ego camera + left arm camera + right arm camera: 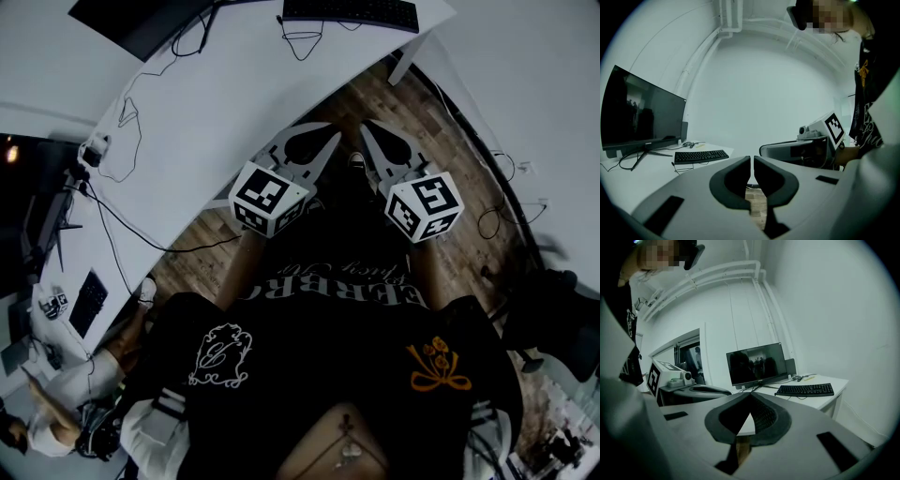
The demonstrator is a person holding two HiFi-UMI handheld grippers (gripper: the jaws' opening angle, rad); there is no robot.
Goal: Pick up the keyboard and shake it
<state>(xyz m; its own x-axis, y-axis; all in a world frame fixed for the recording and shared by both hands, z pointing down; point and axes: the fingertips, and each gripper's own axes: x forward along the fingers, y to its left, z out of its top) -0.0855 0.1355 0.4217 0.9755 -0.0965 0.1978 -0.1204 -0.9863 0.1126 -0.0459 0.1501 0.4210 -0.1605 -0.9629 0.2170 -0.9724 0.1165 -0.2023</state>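
Evidently both grippers were held empty, well short of the keyboard (350, 13).

From the head view, the left gripper (323, 142) and right gripper (375, 136) sat side by side in front of the person's dark shirt, over the wooden floor (450, 141). Both pointed toward 12 o'clock, where the keyboard lay flat near the far edge of the white table (234, 84). The dark monitor (141, 23) stood on that table at about 11 o'clock. The left gripper's (752, 161) jaws were drawn together with only a thin slit and nothing between them, the keyboard (701, 156) off at 9 o'clock. The right gripper's (750, 397) jaws met at the tips, also empty, with the keyboard (805, 390) at 3 o'clock.
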